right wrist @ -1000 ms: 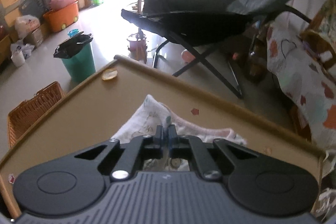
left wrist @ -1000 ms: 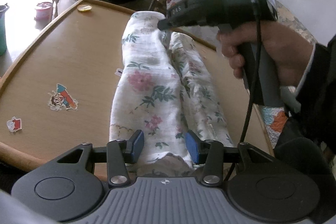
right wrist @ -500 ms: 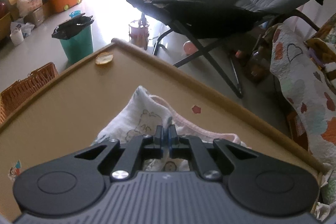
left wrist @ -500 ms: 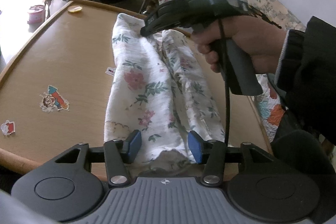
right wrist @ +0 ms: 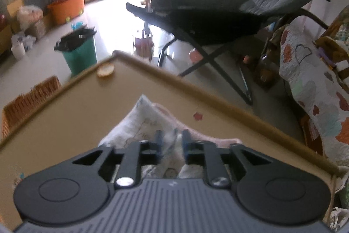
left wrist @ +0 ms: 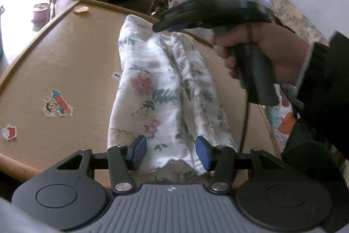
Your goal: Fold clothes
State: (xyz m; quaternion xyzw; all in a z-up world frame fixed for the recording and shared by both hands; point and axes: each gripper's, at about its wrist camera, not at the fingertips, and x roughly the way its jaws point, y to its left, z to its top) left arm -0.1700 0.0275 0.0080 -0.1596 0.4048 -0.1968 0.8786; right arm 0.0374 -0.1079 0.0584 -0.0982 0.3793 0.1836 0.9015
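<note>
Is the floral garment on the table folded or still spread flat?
Folded lengthwise: the floral garment lies as a narrow strip with its sides doubled toward the middle on the table.

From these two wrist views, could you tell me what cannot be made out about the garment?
- Floral garment: near hem hidden behind the left gripper body, left wrist view.
- Right gripper: motion-blurred in both views, so fabric contact is unclear.
- Garment type: folded up; cannot tell.
- Table: near edge cut off.

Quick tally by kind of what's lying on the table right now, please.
Floral garment: 1
Cartoon stickers: 2
Small red sticker: 1
Yellow round piece at the far corner: 1
Total: 5
</note>
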